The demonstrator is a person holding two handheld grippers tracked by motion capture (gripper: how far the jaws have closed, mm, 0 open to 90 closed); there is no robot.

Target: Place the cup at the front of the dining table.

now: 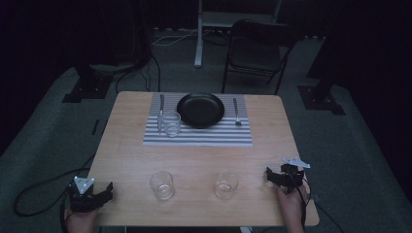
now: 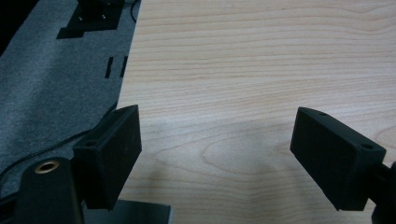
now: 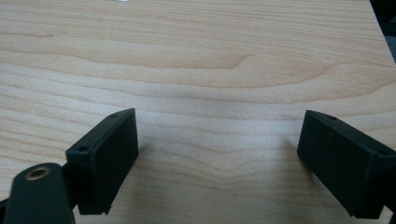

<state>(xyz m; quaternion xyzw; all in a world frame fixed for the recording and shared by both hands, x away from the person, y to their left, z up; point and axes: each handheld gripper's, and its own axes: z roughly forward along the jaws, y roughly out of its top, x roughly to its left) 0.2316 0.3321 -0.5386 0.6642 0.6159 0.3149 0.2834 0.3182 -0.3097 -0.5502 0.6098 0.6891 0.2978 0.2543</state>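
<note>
My left gripper [image 1: 106, 190] rests at the table's front left corner, open, with bare wood between its jaws [image 2: 215, 140]. At the front right edge my right gripper [image 1: 272, 175] is also open over bare wood [image 3: 217, 140]. Two clear glasses stand upright between them near the front edge, one left of centre [image 1: 162, 184] and one right of centre [image 1: 226, 186]. A third glass [image 1: 171, 124] stands on a striped placemat [image 1: 204, 137] beside a black plate [image 1: 200, 109].
A knife [image 1: 161, 112] lies left of the plate and a fork [image 1: 236, 111] right of it. The wooden table [image 1: 194, 160] has free room across its middle. A folding chair [image 1: 257, 48] stands behind the table. Cables trail on the grey floor at left.
</note>
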